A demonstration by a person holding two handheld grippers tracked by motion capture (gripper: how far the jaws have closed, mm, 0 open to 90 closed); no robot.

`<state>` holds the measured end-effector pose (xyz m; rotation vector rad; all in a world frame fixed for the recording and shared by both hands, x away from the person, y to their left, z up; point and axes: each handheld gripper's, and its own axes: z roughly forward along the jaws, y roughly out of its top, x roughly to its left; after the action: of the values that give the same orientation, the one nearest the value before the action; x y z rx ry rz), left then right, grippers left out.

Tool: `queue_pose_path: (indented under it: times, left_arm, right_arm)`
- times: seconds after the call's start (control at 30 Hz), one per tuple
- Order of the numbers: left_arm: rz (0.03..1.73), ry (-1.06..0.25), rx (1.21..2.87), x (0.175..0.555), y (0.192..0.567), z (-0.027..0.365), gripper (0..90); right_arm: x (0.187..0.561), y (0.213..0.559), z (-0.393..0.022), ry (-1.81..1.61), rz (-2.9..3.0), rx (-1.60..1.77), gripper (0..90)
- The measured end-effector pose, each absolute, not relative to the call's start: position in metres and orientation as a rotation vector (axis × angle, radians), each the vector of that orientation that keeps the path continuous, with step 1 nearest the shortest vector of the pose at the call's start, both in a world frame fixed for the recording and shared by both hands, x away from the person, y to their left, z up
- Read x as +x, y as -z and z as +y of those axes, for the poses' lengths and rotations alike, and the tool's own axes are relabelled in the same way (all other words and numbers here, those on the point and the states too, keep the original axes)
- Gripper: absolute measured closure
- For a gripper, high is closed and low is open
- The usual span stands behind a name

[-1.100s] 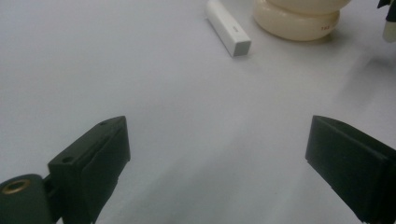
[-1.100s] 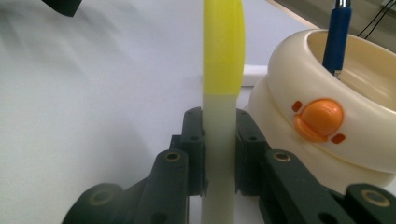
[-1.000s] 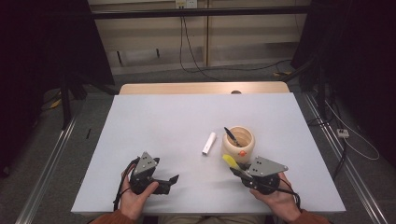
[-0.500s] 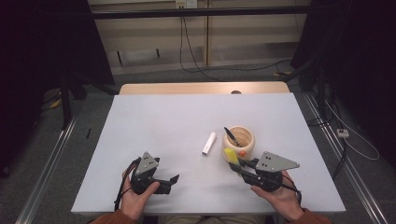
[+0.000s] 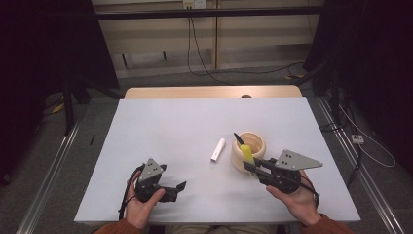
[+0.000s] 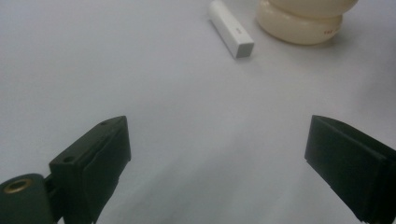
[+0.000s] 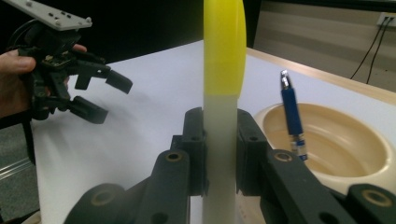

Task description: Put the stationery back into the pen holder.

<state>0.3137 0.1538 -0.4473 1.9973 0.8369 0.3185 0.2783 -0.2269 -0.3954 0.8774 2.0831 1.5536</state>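
Dark racks and loose cables on a grey floor frame the pale grey desk [image 5: 160, 126], which runs through the middle of the high view. At lower right of that frame the right gripper [image 5: 253, 165] has its jaws clamped on a slim marker with a yellow cap and a whitish barrel [image 7: 223, 70]; the right gripper view shows it standing upright, pinched on the barrel just under the cap. It sits at the near rim of a round cream-coloured bowl [image 5: 257, 141], which already holds a dark blue pen [image 7: 292, 112] leaning against the inner wall. A short white rectangular stick [image 5: 217, 149] lies flat on the desk just left of the bowl.

Judging by its look, the marker is light, stiff and smooth plastic, so it could swivel or slide between the pads; a hold on the barrel close to mid-length seems safest, and the present hold looks adequate. The bowl looks light enough to skid if knocked.

At lower left, the left gripper [image 5: 176, 189] rests low over the desk with its jaws wide apart and nothing between them.
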Motion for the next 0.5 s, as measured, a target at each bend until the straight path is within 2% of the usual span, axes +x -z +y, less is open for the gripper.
queue_pose_path:
  times: [0.5]
  left_arm:
    - [0.837,-0.317,2.012,0.314,0.448,0.153,7.0]
  right_arm:
    - [0.296,0.373,-0.248,-1.578,1.964,0.934,77.9]
